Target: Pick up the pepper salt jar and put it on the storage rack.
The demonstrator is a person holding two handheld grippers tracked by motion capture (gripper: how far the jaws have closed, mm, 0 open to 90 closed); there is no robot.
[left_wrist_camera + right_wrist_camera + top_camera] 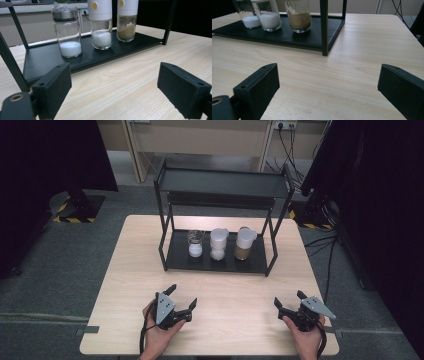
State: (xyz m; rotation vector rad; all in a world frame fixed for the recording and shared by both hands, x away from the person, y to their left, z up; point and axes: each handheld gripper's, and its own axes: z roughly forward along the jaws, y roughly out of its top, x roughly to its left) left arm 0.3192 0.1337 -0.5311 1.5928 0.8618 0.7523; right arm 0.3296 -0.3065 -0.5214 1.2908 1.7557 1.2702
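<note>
The left tongs (183, 297) are spread wide open. They hold nothing and touch nothing. The right tongs (288, 300) are spread wide open too, and they are empty as well. Both hover low over the bare wood of the counter (235, 290), near its front edge, each held in a hand.

Three jars stand in a row on the bottom tray of a black rack (220, 262) at the back of the counter. From the left tongs, the rack is at about 12 o'clock, well apart. From the right tongs, it is at about 10 o'clock, also well apart.

The left jar (195, 243) is clear glass with fine white powder at the bottom. The middle jar (218, 244) has a white cap and holds white grains. The right jar (244, 243) has a white cap and holds brown powder. All three stand upright, just beside each other.

In the left gripper view the three jars sit straight ahead between the two black pads.
</note>
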